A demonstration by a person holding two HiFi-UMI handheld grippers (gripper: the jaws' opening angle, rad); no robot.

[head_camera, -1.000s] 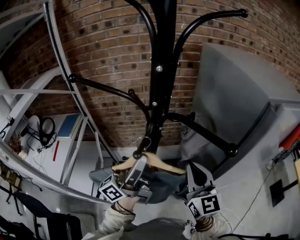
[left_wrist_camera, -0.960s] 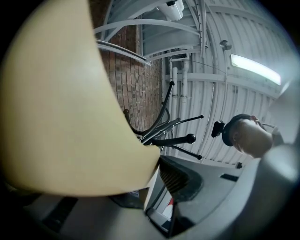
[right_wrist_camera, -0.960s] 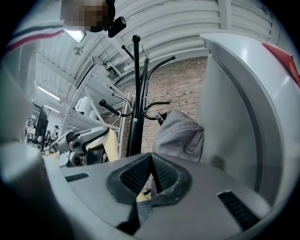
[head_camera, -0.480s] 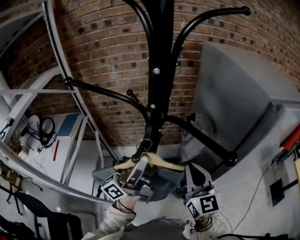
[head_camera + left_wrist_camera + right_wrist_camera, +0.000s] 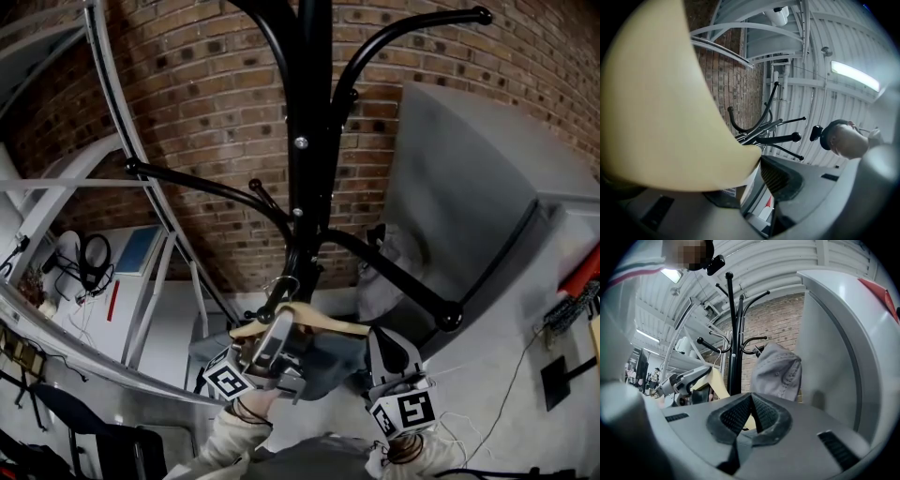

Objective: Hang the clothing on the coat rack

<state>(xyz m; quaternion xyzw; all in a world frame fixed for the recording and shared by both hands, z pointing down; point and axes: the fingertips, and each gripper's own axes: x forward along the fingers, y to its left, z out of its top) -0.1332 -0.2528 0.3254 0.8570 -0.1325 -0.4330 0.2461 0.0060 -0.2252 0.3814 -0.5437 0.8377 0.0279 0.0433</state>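
A black coat rack [image 5: 309, 141] rises in the middle of the head view. A wooden hanger [image 5: 323, 325] carrying a dark garment [image 5: 323, 361] hangs low by the pole, its metal hook [image 5: 284, 287] looped at the knob of a short arm. My left gripper [image 5: 279, 333] is at the hanger's left shoulder. Its jaws are opening, and the pale wood [image 5: 661, 103] still lies between them, against the pad [image 5: 787, 178]. My right gripper [image 5: 389, 352] sits just right of the garment, its pads [image 5: 736, 416] closed together with nothing visible between them.
A grey cap [image 5: 382, 272] hangs on a lower right arm of the rack. A brick wall [image 5: 216, 84] stands behind. A large grey panel [image 5: 487, 216] stands close on the right, and white metal frames [image 5: 141, 187] with cables are on the left.
The view has shifted a little, so the rack sits slightly further left. The hanger, the garment and both grippers stay almost where they were.
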